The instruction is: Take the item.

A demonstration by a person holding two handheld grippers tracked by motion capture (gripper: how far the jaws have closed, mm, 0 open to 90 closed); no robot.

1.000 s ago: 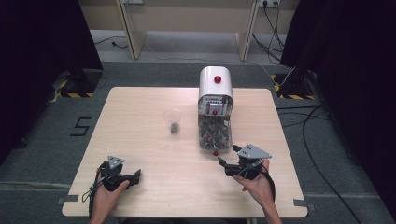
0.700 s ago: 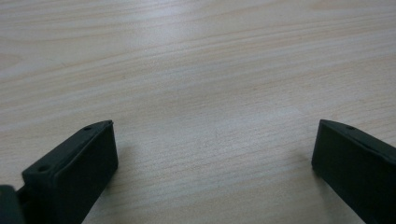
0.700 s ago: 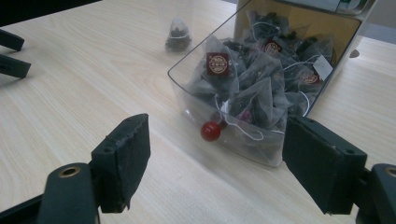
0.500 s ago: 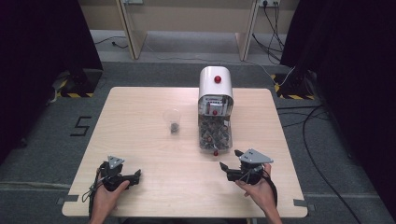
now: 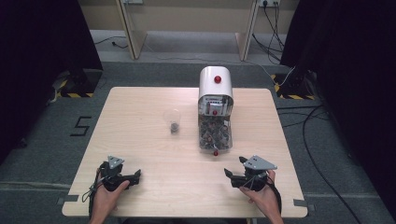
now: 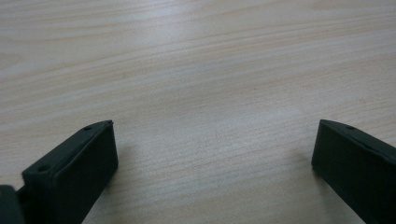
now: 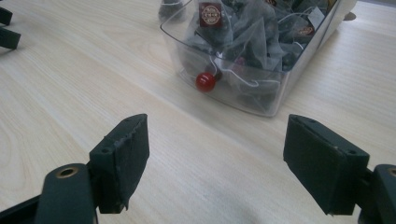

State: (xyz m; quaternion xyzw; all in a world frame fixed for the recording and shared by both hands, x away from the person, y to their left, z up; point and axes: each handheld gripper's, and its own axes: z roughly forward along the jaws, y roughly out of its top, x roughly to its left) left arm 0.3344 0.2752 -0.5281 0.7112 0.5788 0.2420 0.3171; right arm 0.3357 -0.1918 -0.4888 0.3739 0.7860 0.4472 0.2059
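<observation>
A white dispenser with a red button on top stands at the middle right of the wooden table. In front of it lies its clear drawer of tea bags, with a red knob on the near wall. A clear cup with something dark at its bottom stands left of the drawer. My right gripper rests open near the front edge, its jaws pointing at the drawer, with nothing between them. At the front left my left gripper is open over bare wood.
Dark curtains hang on both sides of the table. Cables run over the grey floor at the right. The other gripper's jaw tips show at the far left of the right gripper view.
My right gripper has drawn back a little toward the table's near edge, away from the drawer. The left gripper has stayed where it was.
</observation>
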